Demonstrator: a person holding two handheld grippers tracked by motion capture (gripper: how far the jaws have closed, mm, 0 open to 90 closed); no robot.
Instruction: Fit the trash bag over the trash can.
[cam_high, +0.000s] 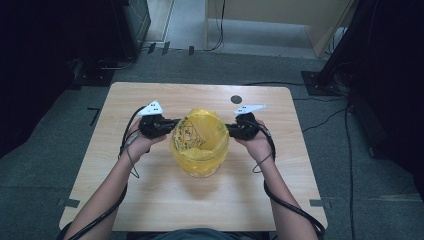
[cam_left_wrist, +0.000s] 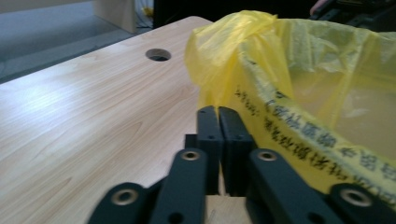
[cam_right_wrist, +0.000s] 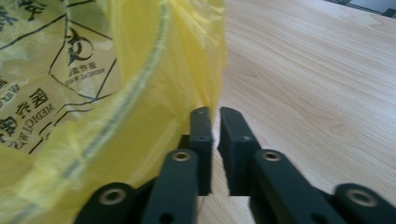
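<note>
Left gripper (cam_left_wrist: 218, 112): jaws nearly together, pinching the rim film of the yellow bag (cam_left_wrist: 299, 84) at its left side.
Right gripper (cam_right_wrist: 214, 114): jaws a slit apart, thin bag edge (cam_right_wrist: 140, 93) caught between them.
Yellow bag (cam_high: 200, 137): printed black, mouth open, lining a clear bin (cam_high: 202, 172) mid-table (cam_high: 150, 200).
Contents: cannot tell.

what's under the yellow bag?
A pale bin shows below the yellow bag, whose film drapes its rim; the bin stands on the wooden table. The bag's inside bottom is not visible.
</note>
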